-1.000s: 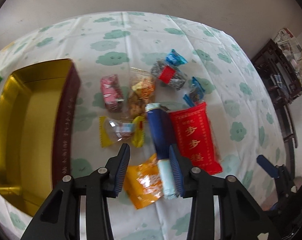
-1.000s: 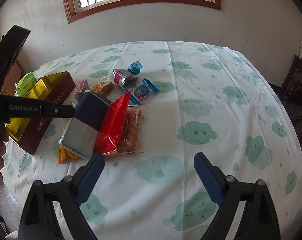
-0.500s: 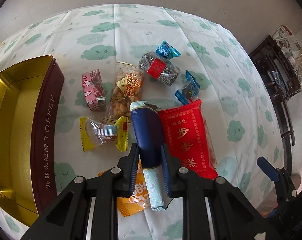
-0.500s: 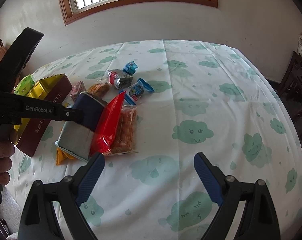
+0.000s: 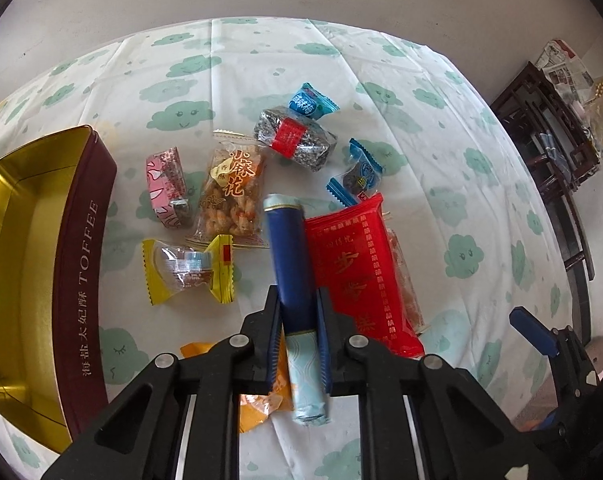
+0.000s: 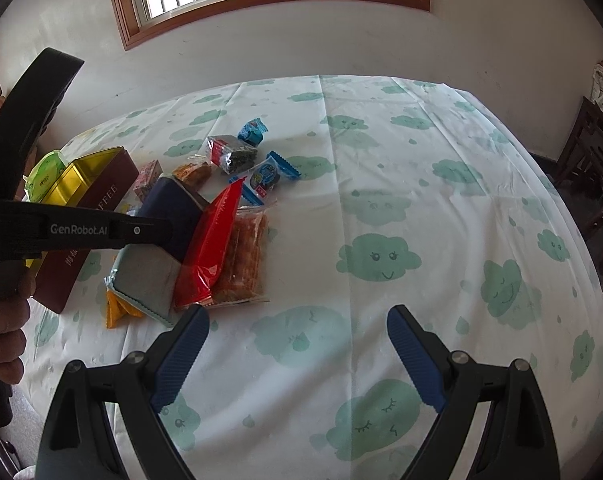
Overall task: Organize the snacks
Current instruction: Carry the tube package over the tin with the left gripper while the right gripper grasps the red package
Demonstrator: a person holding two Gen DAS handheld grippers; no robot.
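Foil-soft and probably light, the navy packet (image 5: 289, 256) stands on edge among snacks beside the toffee tin (image 5: 77, 240), pinched mid-length by the left gripper (image 5: 299, 344), while the right gripper (image 6: 297, 356) hangs spread wide.

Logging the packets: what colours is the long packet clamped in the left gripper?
Navy blue with a pale blue, wave-patterned end; the long packet in the left gripper shows best in the left wrist view.

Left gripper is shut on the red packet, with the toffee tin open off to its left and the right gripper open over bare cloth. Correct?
Not quite. The left gripper is shut on the dark blue packet; the red packet lies beside it, as the left wrist view shows. The toffee tin and right gripper are as you said.
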